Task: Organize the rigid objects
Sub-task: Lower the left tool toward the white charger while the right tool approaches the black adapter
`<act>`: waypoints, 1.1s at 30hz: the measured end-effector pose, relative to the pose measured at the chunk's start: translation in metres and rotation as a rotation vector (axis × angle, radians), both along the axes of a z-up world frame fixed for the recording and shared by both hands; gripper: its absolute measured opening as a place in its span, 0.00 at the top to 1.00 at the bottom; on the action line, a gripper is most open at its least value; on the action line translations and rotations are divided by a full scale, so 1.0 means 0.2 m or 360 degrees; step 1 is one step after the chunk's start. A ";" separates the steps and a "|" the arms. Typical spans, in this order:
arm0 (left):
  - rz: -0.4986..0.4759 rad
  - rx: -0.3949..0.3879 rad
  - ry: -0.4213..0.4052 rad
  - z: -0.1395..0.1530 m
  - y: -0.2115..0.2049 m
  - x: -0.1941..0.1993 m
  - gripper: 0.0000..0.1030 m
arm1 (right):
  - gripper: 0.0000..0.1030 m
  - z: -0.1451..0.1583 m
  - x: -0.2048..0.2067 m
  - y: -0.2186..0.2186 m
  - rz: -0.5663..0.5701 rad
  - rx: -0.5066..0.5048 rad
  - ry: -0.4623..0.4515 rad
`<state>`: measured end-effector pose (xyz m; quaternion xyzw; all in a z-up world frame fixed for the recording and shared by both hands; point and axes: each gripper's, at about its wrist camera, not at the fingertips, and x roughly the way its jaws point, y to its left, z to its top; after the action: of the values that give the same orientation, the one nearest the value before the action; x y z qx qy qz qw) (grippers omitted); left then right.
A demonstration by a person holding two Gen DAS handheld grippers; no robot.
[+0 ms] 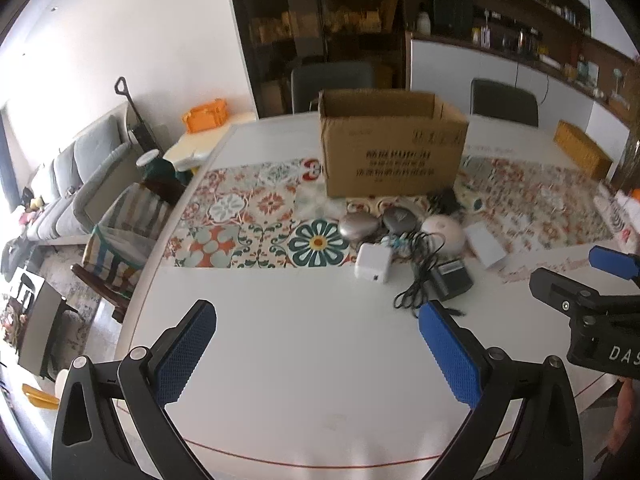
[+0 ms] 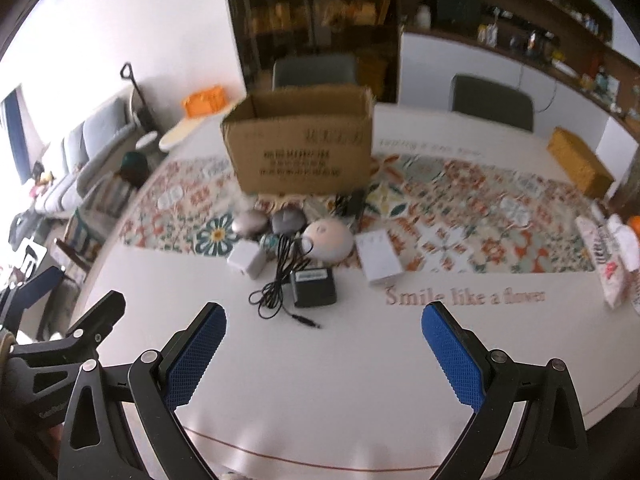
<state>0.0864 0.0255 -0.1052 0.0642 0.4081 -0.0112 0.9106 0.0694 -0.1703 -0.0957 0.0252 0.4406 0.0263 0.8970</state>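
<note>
An open cardboard box [image 1: 392, 144] [image 2: 300, 148] stands on the patterned mat. In front of it lie a silver oval device [image 1: 359, 225] [image 2: 250, 222], a dark grey oval device [image 1: 401, 219] [image 2: 287, 219], a round white device [image 1: 443, 230] [image 2: 328, 239], a small white cube adapter [image 1: 374, 262] [image 2: 247, 260], a black power adapter [image 1: 450, 279] [image 2: 313, 287] with a loose black cable [image 2: 280, 280] and a white box [image 1: 485, 245] [image 2: 378, 258]. My left gripper [image 1: 318, 356] is open and empty above the near table. My right gripper [image 2: 324, 356] [image 1: 576, 276] is open and empty.
The white table [image 1: 300, 360] has a rounded near edge. A yellow woven box [image 1: 582, 152] [image 2: 580, 162] stands at the far right, white packets [image 2: 612, 256] at the right edge. Two dark chairs [image 1: 332, 80] stand behind the table. A sofa and an armchair [image 1: 116, 236] are to the left.
</note>
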 end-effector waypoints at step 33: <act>0.0001 -0.0063 0.0488 -0.51 -0.05 0.47 0.00 | 0.29 -0.69 0.66 0.10 0.0200 0.0019 0.0728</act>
<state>0.1806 0.0158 -0.2075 0.0437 0.5420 -0.0287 0.8387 0.2022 -0.1495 -0.2331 0.0085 0.6329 0.0782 0.7702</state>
